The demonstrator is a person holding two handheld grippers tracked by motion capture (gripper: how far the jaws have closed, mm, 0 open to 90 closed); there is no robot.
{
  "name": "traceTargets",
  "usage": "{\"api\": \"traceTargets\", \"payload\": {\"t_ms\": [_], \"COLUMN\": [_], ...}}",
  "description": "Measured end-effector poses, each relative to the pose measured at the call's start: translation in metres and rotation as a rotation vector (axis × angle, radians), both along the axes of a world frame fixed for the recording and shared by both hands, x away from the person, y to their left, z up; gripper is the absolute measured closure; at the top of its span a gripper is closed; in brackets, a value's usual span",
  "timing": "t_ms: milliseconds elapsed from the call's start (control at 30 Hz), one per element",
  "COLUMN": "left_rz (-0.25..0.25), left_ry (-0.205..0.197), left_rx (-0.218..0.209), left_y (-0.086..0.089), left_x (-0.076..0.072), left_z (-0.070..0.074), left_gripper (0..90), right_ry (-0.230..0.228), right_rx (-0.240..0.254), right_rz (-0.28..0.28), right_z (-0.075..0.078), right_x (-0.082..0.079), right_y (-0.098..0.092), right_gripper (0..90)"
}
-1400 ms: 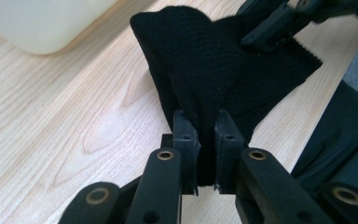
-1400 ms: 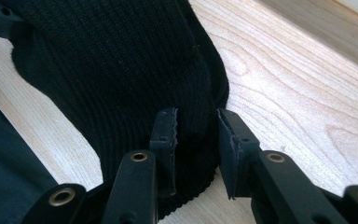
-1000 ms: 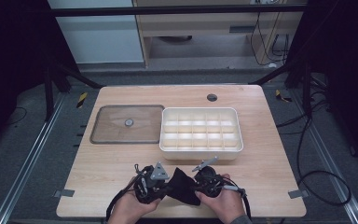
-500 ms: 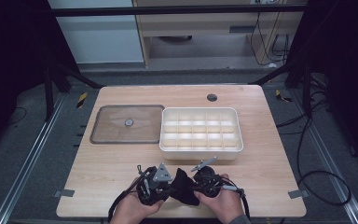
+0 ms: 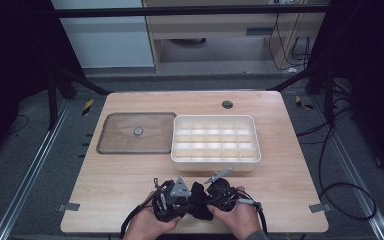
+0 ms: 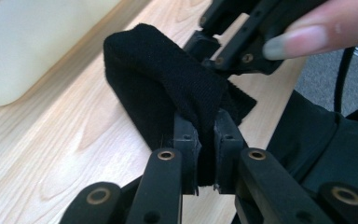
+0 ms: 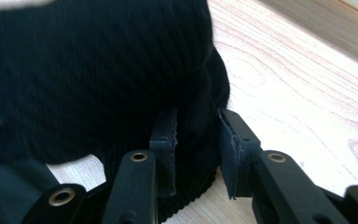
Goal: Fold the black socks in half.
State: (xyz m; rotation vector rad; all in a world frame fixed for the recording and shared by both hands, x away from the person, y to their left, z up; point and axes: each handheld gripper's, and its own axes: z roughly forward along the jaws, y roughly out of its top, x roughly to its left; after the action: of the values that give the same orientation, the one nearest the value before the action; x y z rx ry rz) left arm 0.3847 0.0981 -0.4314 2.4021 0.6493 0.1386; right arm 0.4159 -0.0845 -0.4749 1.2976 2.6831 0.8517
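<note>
Little has shifted since the earlier frames — both hands sit at the same spot on the near edge of the wooden table (image 5: pixel 130 175), with the black knitted cloth (image 5: pixel 200 201) bunched between them as it was, only nudged slightly.

From the high view, the left gripper (image 5: pixel 172 200) and the right gripper (image 5: pixel 219 192) face each other just in front of the person, the cloth touching both. Seen in the left gripper view, the left gripper (image 6: pixel 207 144) is clenched on a fold of the cloth (image 6: pixel 168 88): the two pads press the fabric flat between them. A finger (image 6: pixel 317 32) of the other hand rests on the right gripper's body beyond the cloth.

Looking along the right gripper (image 7: pixel 198 140), its jaws stand partly apart with a ridge of the cloth (image 7: pixel 98 65) between them; the fabric reaches the left pad, while a gap shows beside the right pad — not a firm pinch.

Farther back on the table, a white compartment tray (image 5: pixel 215 142) stands just beside a flat transparent lid (image 5: pixel 136 132) with a small knob at its centre. Both are well apart from the cloth.
</note>
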Motion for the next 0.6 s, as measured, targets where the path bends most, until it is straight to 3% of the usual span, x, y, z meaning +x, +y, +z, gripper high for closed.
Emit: {"api": "traceTargets", "payload": {"t_ms": [400, 600], "left_rz": [-0.029, -0.027], "left_ry": [0.001, -0.001], "left_rx": [0.024, 0.037], "left_y": [-0.013, -0.015], "left_x": [-0.005, -0.005], "left_z": [-0.005, -0.006], "left_gripper": [82.6, 82.5], "right_ry": [-0.008, -0.038], "right_rx": [0.02, 0.018], "right_rz": [0.002, 0.011], "right_z": [0.0, 0.004], "right_x": [0.0, -0.002], "right_y": [-0.002, -0.003], "right_gripper": [67.2, 63.3]}}
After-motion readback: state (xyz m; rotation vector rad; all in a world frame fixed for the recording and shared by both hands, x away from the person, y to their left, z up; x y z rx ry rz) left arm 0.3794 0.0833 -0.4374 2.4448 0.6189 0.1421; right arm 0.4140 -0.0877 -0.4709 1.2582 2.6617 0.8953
